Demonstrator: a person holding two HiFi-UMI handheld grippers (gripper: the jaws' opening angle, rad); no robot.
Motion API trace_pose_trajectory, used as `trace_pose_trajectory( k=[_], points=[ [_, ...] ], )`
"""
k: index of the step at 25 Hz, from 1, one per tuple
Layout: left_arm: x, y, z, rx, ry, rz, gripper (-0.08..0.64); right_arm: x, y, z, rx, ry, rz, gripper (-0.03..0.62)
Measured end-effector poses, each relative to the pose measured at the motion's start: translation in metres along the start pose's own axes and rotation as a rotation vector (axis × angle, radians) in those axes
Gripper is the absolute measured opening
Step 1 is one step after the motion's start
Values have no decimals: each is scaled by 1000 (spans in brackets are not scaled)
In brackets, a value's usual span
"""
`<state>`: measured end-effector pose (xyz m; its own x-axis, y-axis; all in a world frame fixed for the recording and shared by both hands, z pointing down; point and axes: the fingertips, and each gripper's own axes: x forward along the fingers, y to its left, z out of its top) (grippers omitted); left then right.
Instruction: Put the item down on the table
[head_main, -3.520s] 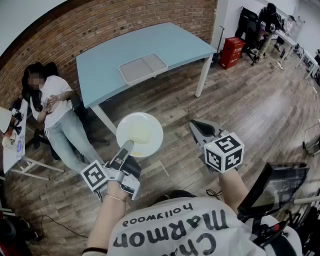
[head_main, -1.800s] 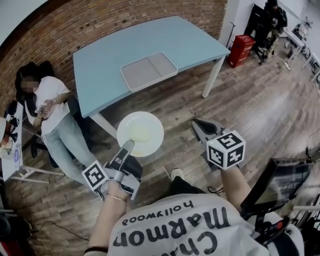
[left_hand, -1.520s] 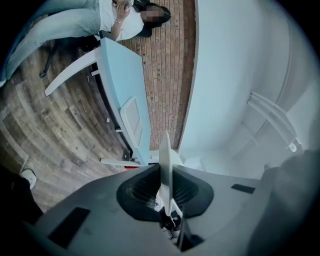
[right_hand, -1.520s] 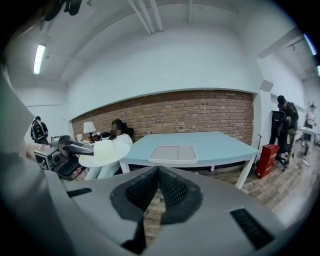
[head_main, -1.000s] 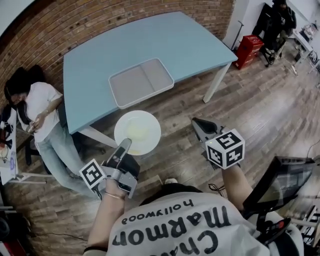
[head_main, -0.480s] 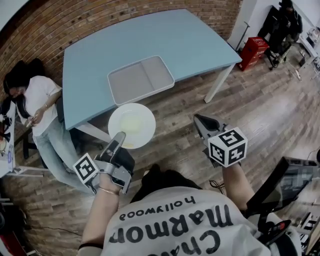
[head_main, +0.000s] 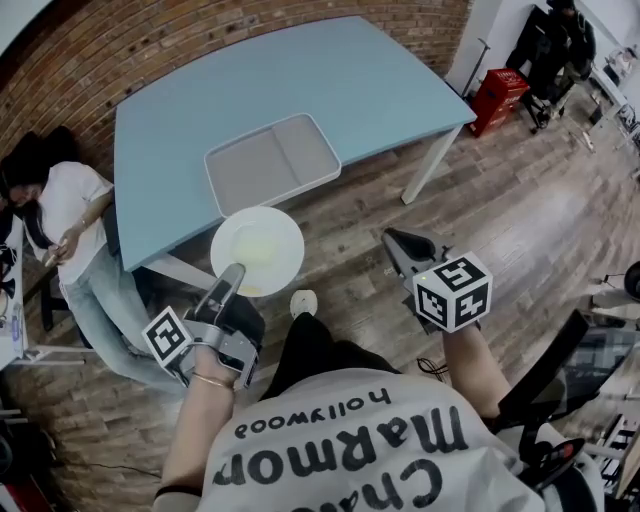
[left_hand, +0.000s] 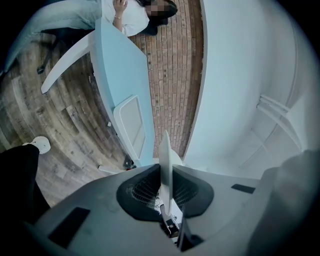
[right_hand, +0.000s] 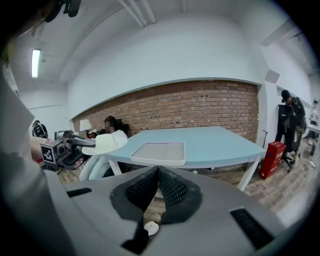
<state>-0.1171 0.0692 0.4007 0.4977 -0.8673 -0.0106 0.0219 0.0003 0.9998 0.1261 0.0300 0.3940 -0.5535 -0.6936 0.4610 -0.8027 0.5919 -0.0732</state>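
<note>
a: where's the round white plate (head_main: 257, 250) relative to the left tongs (head_main: 232, 273)?

b: in them. the left tongs are clamped on its near rim, nearly closed because the rim is thin. the rest of the plate sticks out ahead of the tips, held about level. in the left gripper view it shows edge-on, a thin blade running out between the two pads.

a: is it on the pale blue worktop (head_main: 380, 90)?

b: no, it is in the air. most of it hangs over the wooden floor (head_main: 480, 220), and its far rim just reaches the worktop's near edge. the grey two-part tray (head_main: 272, 163) lies on the worktop just beyond that rim, not touching the plate.

a: and the right tongs (head_main: 395, 241)?

b: closed on nothing, pads meeting at the tips. they are well to the right of the plate, tilted down over the floor. from their own view the plate is off to the left, near the worktop's corner and about level with its top.
</note>
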Motion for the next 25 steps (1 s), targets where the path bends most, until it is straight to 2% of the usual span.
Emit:
trace_pose_trajectory(
  k=[5,17,21,25],
  points=[
    [12,-3,6,-3,8,-7,26,14,-3,2,-9,21,9,11],
    [44,15,56,-36,12,16,26,67,-18,16,-7,53,-16,10],
    [64,22,67,-63,15,6,26,76,-36,14,-6,76,-47,10],
    [97,24,87,-62,44,17,26,100,-59,29,13,91,-64,10]
  ],
)
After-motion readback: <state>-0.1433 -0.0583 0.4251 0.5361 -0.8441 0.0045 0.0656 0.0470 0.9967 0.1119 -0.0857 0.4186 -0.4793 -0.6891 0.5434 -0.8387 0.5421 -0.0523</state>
